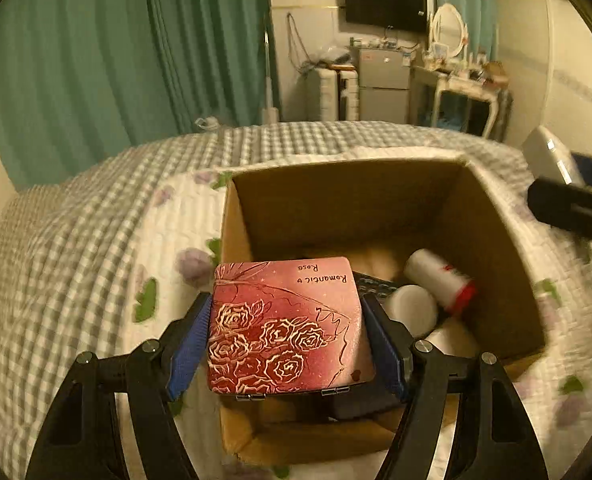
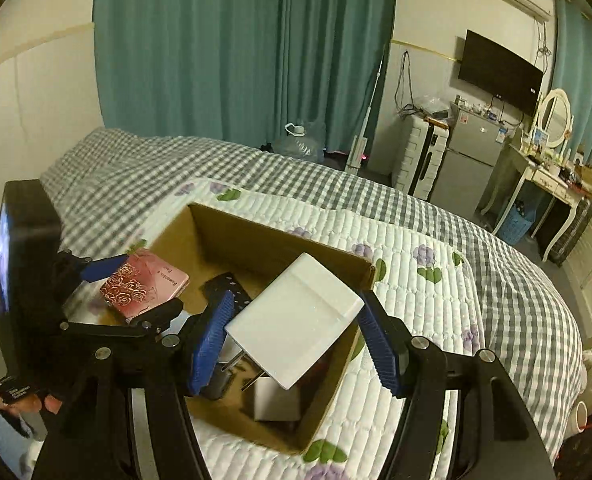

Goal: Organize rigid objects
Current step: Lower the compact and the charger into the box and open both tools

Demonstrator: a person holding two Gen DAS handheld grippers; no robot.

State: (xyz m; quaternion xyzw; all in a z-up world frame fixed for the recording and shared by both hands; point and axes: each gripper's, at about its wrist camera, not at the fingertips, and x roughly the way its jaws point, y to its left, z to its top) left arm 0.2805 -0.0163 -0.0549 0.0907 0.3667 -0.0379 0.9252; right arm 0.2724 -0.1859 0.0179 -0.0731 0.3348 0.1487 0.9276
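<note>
Nearest the left wrist camera, the left gripper point(image 1: 286, 338) clamps a pink rose-printed case point(image 1: 286, 324) between its blue pads point(image 1: 190, 344), the case flat and face-up, poised over the near-left corner of an open cardboard box point(image 1: 240, 216). Inside the box, toward 2 o'clock from the case, lie a white cylinder with a red band point(image 1: 441, 280), a white round-topped container point(image 1: 411, 308) just beside it, and a dark patterned item partly hidden behind the case. In the right wrist view, the right gripper point(image 2: 292, 332) grips a white power adapter point(image 2: 296, 324) by its sides, tilted, metal prongs point(image 2: 236, 360) pointing down toward 7 o'clock, above the box's near half. The rose case shows at 9 o'clock there, over the box's left edge. The box sits on a white quilt with purple flowers point(image 2: 415, 300), laid over a grey checked bedspread point(image 2: 256, 168). Beyond, at 12 o'clock, hang teal curtains point(image 2: 236, 48); at 2 o'clock stand a small fridge point(image 2: 471, 152), a wall-mounted television point(image 2: 499, 72) and a dressing table with an oval mirror point(image 2: 555, 116).
</note>
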